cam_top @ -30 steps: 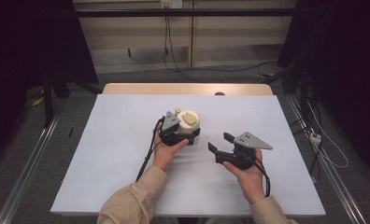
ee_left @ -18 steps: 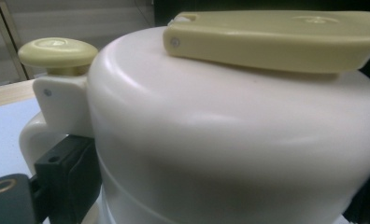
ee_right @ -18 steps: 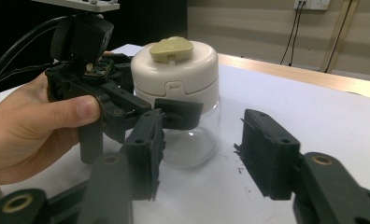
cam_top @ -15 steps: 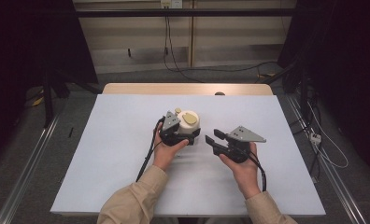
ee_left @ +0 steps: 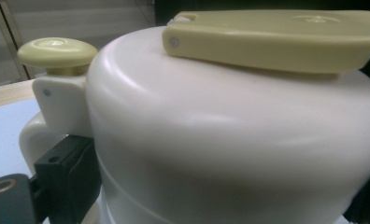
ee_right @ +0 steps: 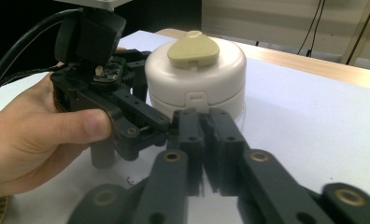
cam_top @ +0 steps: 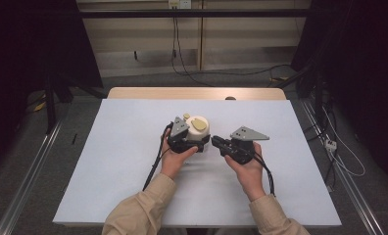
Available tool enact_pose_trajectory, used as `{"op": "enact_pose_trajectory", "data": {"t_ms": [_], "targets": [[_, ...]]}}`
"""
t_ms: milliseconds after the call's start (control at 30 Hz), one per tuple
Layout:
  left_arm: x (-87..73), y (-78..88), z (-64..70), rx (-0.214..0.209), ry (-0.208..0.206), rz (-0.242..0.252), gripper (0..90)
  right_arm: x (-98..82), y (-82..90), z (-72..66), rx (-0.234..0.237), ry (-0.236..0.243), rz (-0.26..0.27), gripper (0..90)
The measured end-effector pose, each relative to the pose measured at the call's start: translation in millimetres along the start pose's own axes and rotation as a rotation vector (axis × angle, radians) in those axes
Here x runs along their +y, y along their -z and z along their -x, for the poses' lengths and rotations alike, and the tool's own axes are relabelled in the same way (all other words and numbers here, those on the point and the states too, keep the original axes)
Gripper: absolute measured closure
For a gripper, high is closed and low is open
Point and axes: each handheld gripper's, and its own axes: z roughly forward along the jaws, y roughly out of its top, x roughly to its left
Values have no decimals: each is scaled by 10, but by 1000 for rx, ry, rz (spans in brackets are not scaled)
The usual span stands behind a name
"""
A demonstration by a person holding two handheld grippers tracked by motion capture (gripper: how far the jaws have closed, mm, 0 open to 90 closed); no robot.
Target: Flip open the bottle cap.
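White sheet (cam_top: 133, 161) covers table, corners squared to near edge. Bare wood strip (cam_top: 148, 93) of table along far side, small dark knob (cam_top: 230, 98) at its edge. Grey floor (cam_top: 30, 161) around. Cables (cam_top: 192, 73) trail across floor behind table; white power strip (cam_top: 330, 145) lies at right. Metal rails (cam_top: 20, 191) flank both sides.

Your sleeves (cam_top: 142, 210) are tan, ending at the wrists. Each hand carries a black gripper: the left gripper (cam_top: 184, 139) and the right gripper (cam_top: 220, 143) both wear a grey three-cornered plate (cam_top: 249, 133) on top. Black cables (cam_top: 154, 164) trail back from them. The right one's linked black arms have brass-coloured pivot rings (ee_right: 172, 157) and small screw holes.
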Motion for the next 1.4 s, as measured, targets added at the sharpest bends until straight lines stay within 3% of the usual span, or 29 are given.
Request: {"op": "enact_pose_trajectory", "data": {"t_ms": [467,667,1400], "targets": [[1,1,1,3,-7,-5,60,146,-130,-6,33,2,-16,900],[0,0,7,8,-9,-6,59,204,-176,-12,31,21,-17,900],[-2,-2,10,11,-13,-9,58,272,-257,12,30,10,-36,900]]}}
